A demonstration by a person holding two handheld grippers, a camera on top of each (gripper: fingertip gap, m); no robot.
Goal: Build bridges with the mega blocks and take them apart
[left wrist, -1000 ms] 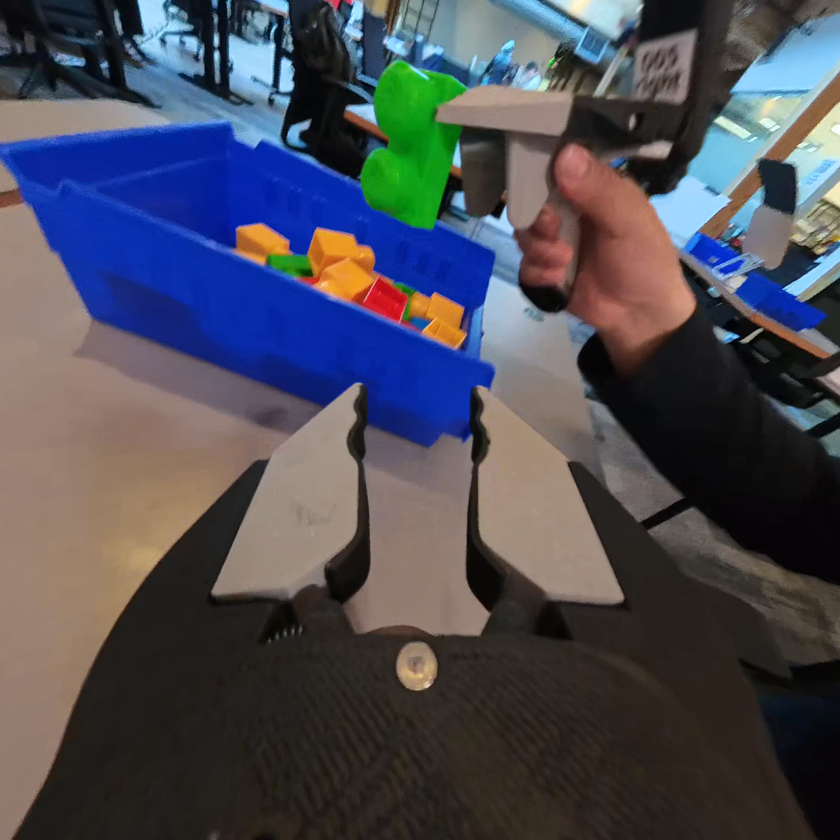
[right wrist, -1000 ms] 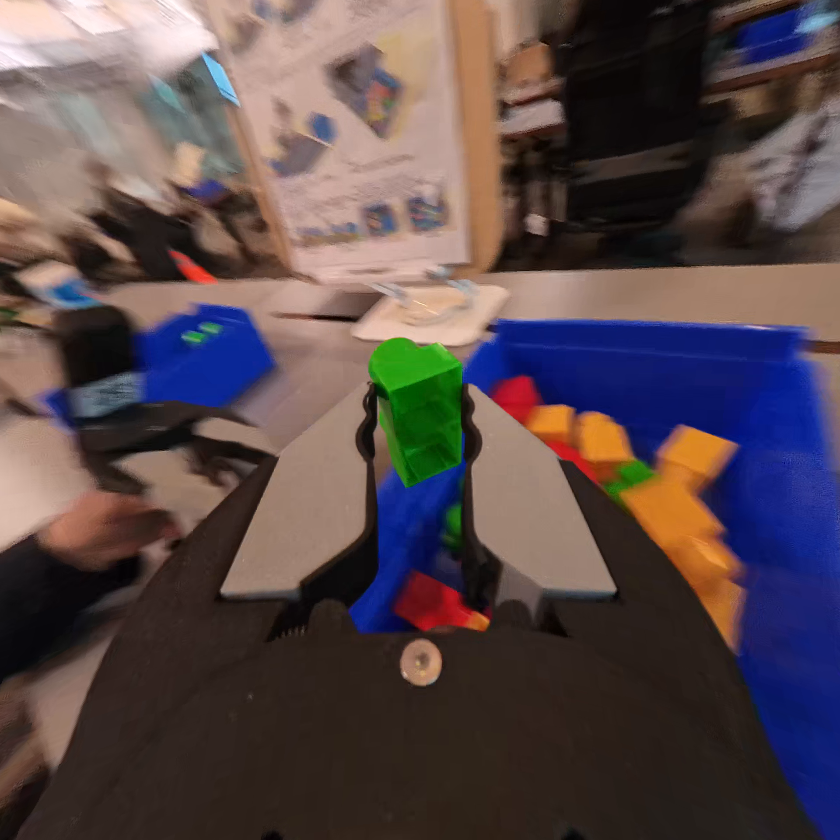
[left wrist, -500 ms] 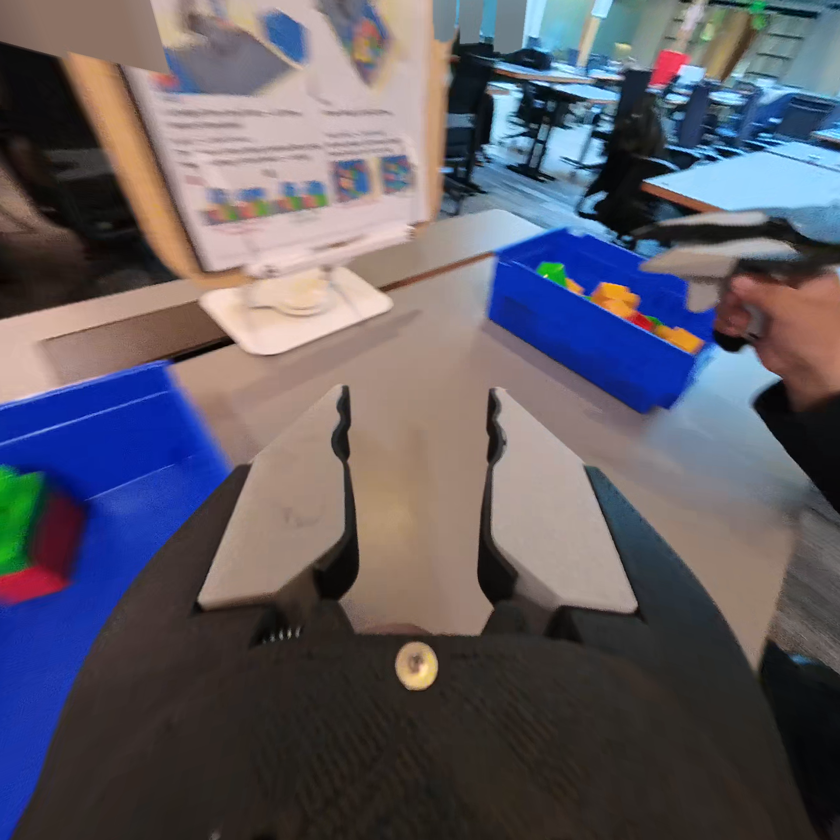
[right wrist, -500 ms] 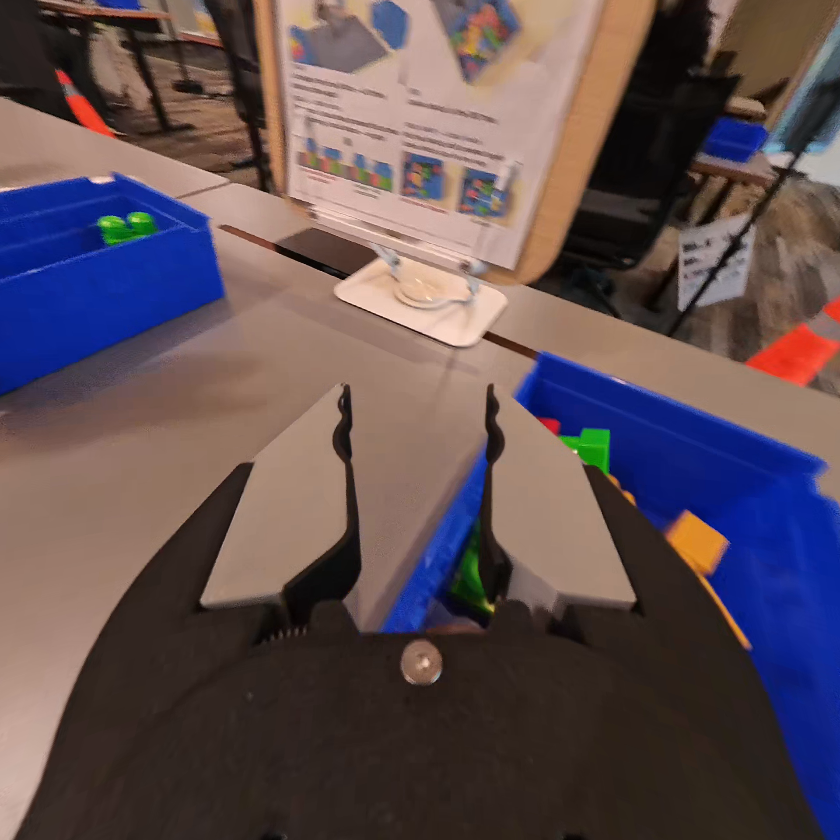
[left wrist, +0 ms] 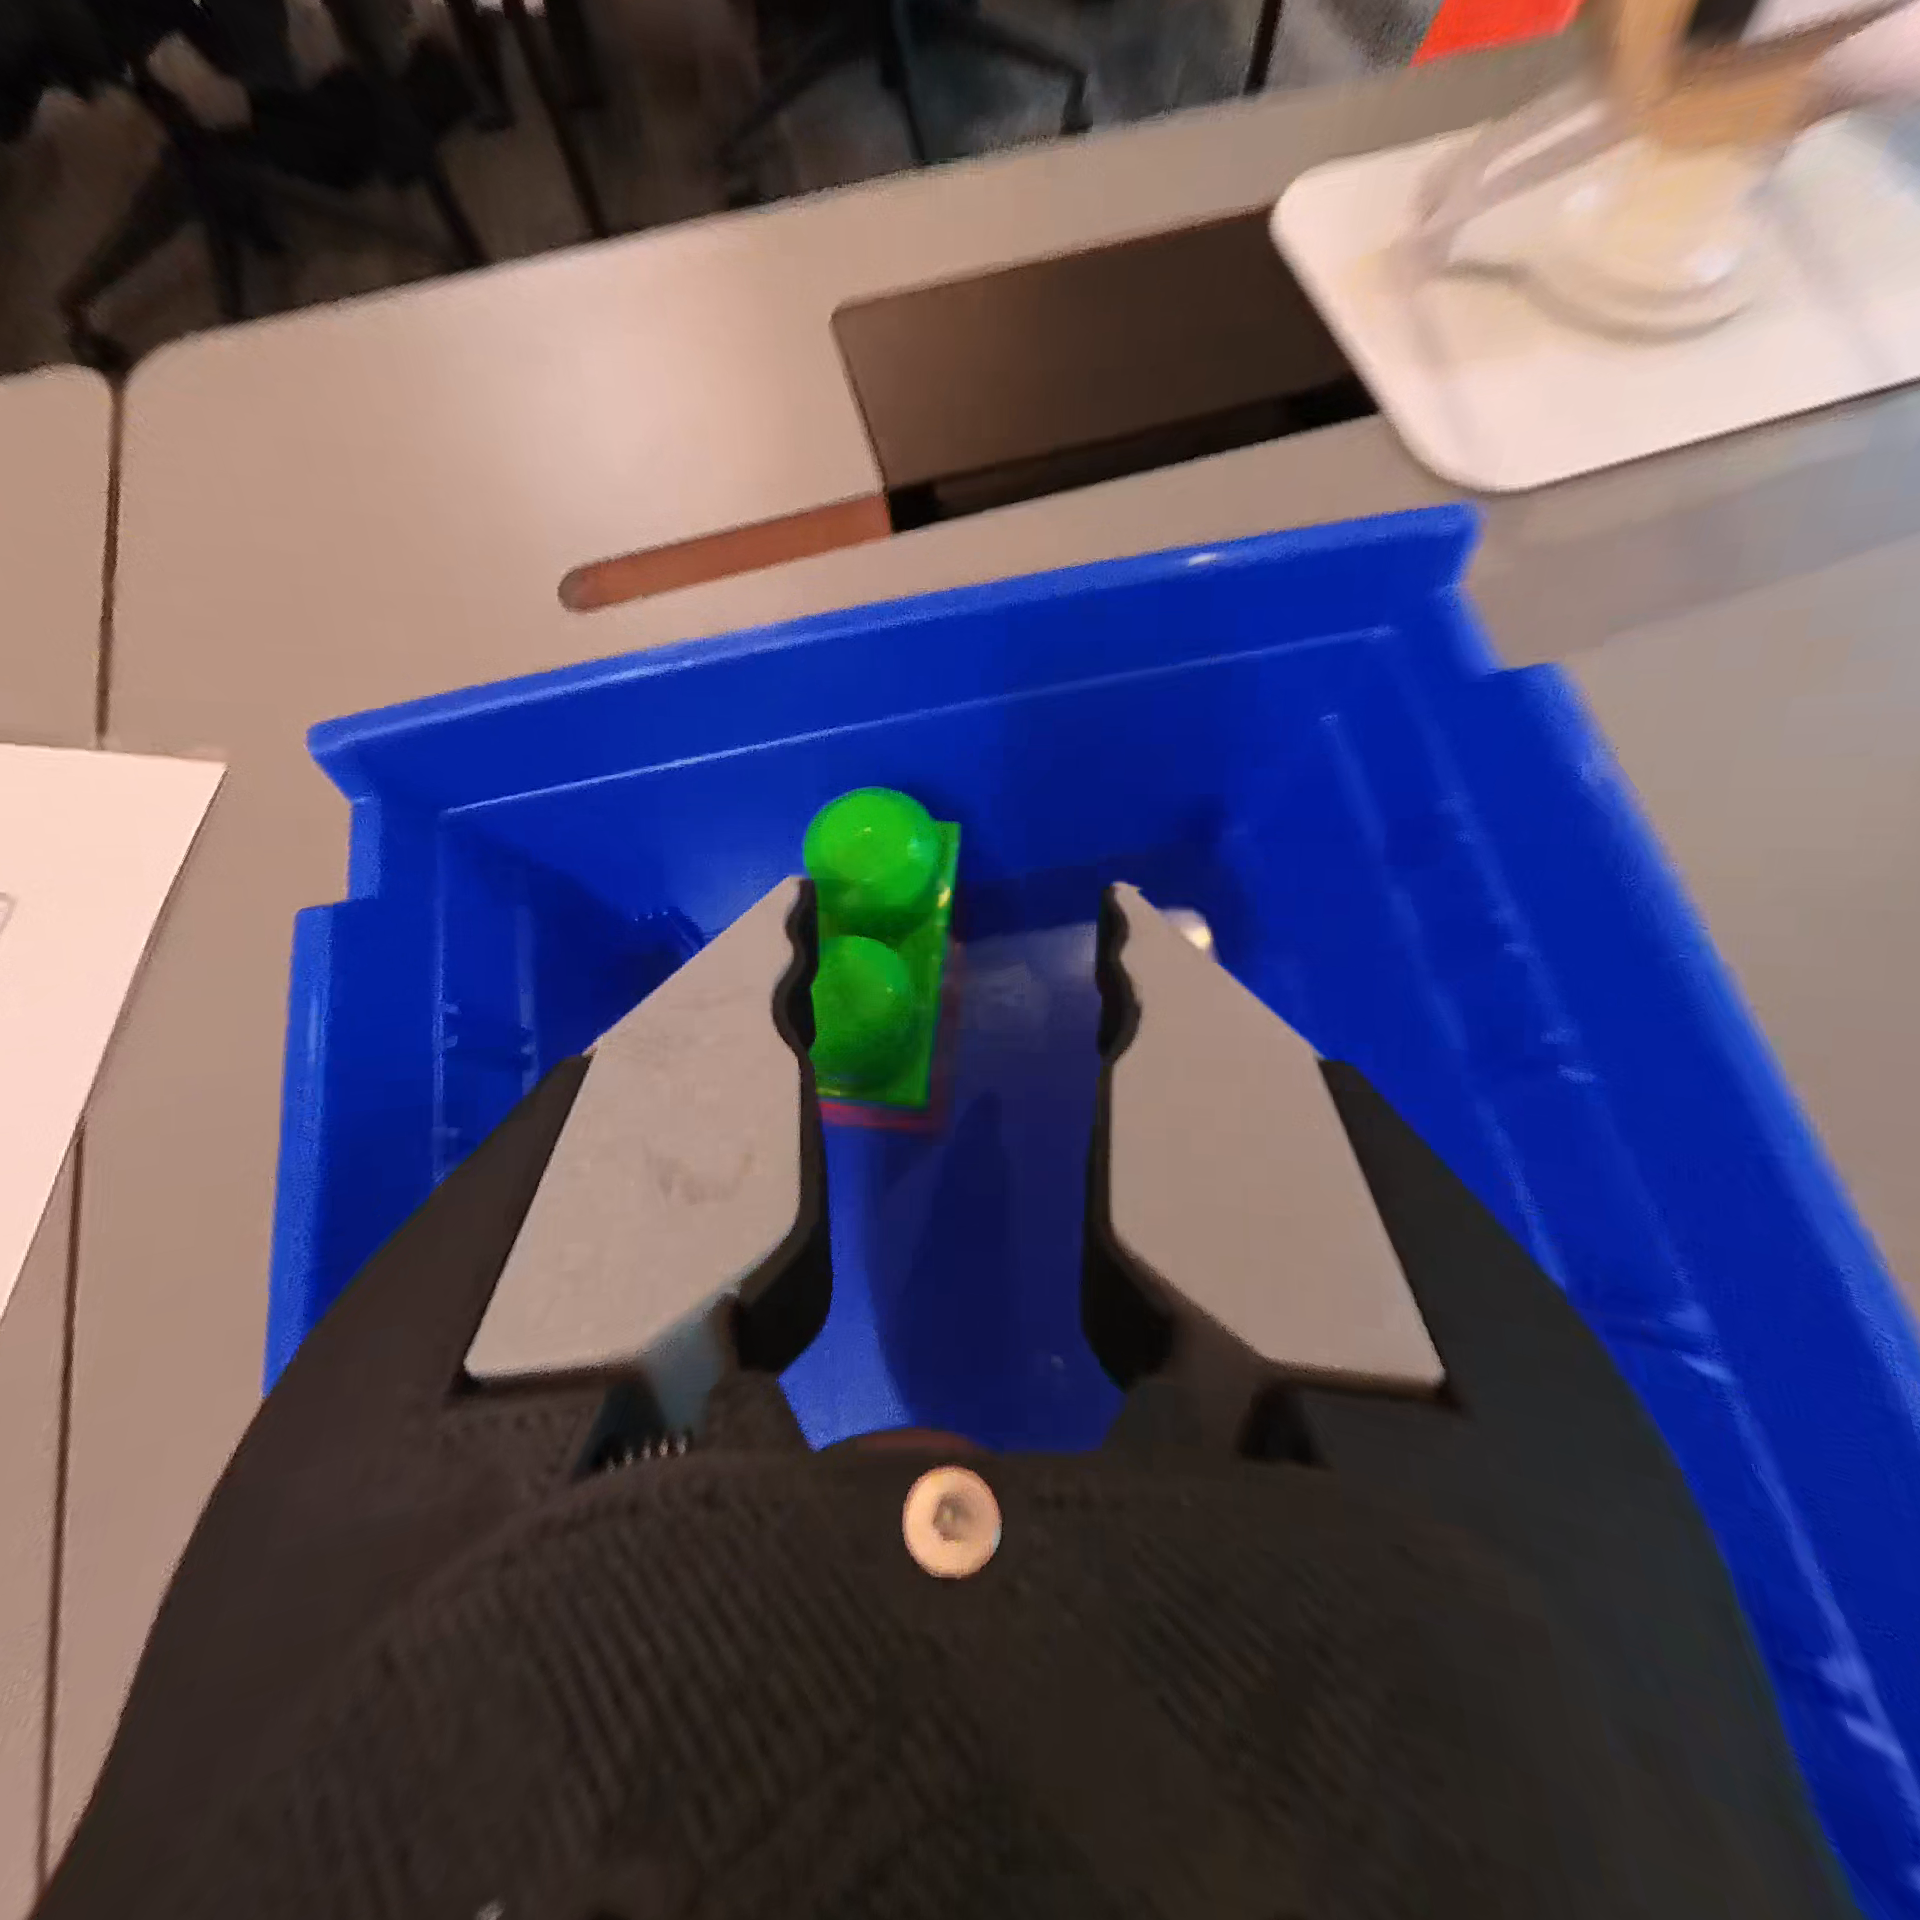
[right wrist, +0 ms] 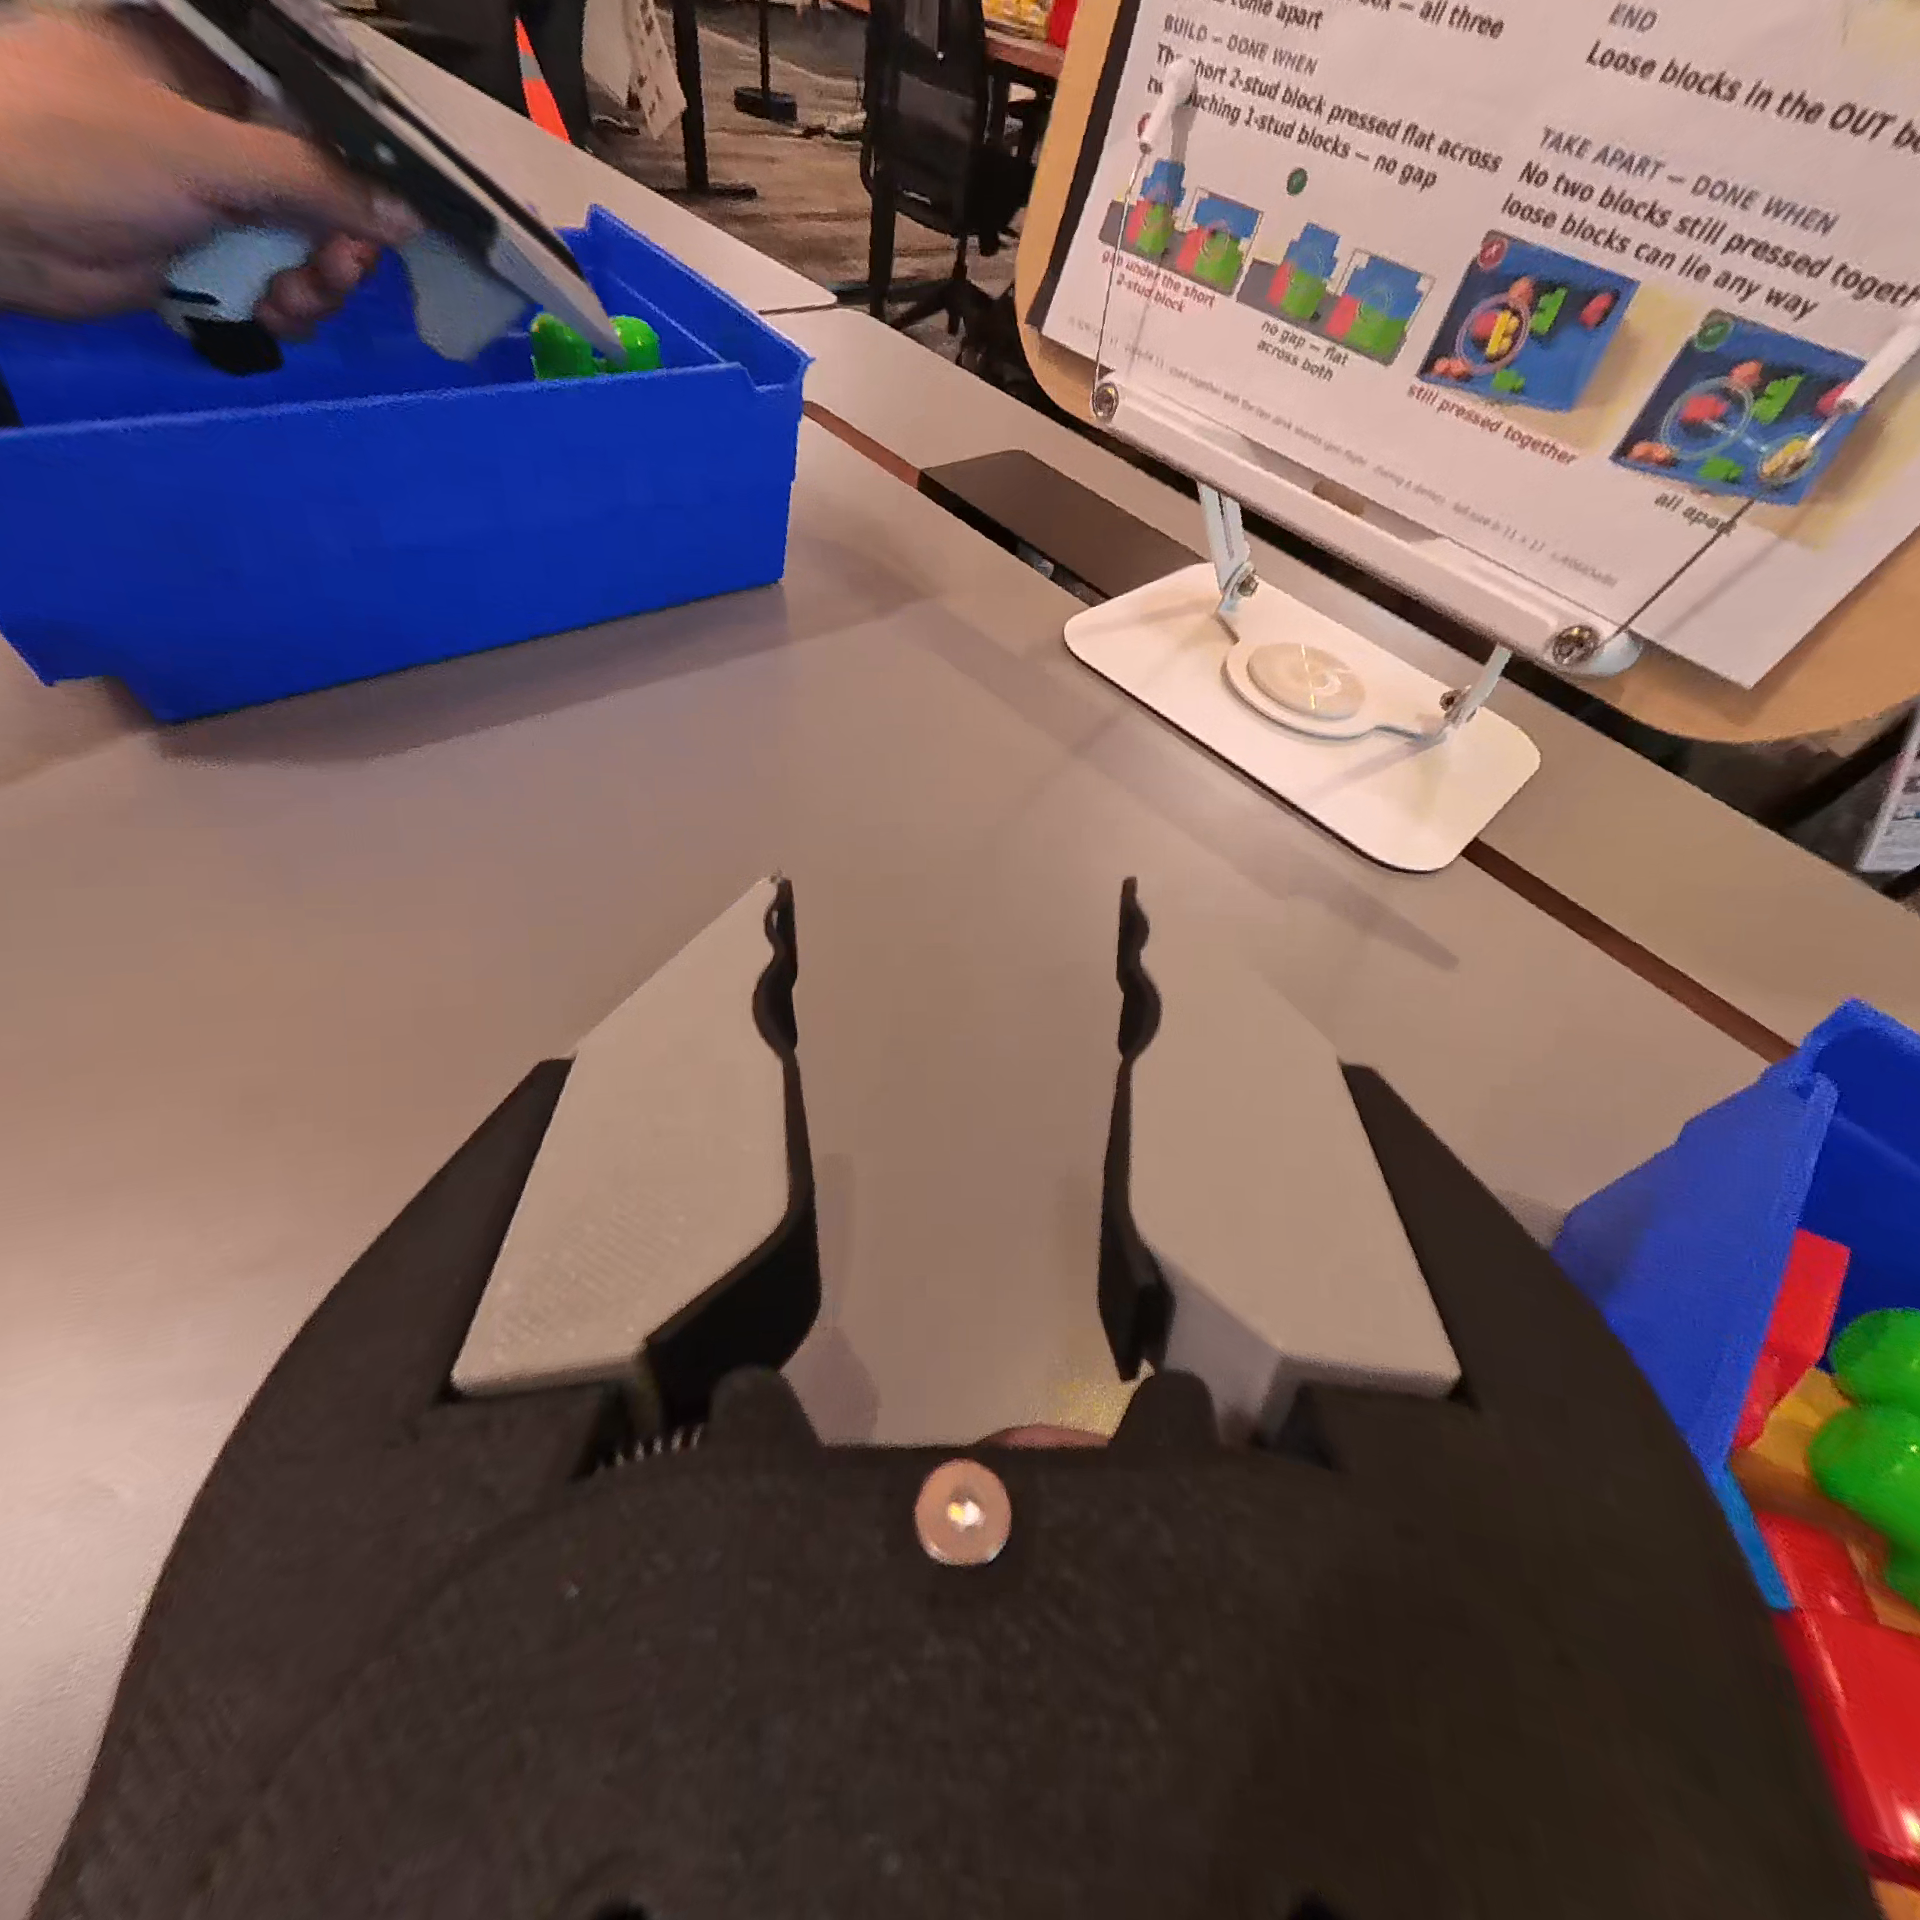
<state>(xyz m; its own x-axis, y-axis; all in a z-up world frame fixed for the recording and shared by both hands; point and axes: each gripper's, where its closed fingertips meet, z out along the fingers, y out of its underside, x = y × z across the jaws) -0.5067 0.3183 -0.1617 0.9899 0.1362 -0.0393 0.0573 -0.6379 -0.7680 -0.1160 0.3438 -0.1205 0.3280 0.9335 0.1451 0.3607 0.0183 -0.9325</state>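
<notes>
In the left wrist view my left gripper (left wrist: pixel 951 914) is open and reaches down into a blue bin (left wrist: pixel 1403 935). A green two-stud block (left wrist: pixel 873 966) stands in the bin on a red piece. It lies between my jaws, close against the left finger (left wrist: pixel 686 1039), with a wide gap to the right finger. The right wrist view shows the same bin (right wrist: pixel 416 499), the green block (right wrist: pixel 582 348) and the left gripper (right wrist: pixel 499 281) over it. My right gripper (right wrist: pixel 951 914) is open and empty above the grey table (right wrist: pixel 416 935).
A second blue bin (right wrist: pixel 1704 1247) with red, orange and green blocks sits at the right. A white stand (right wrist: pixel 1309 717) holds an instruction board (right wrist: pixel 1455 260) at the back. A white sheet (left wrist: pixel 73 935) lies left of the left bin. A dark slot (left wrist: pixel 1091 353) is in the table. About 40 cm separates my left fingertips from my right.
My right gripper let the green block go into the right bin and swung left over the table. My left gripper swung from the right bin to the left bin and lowered around the green block.
</notes>
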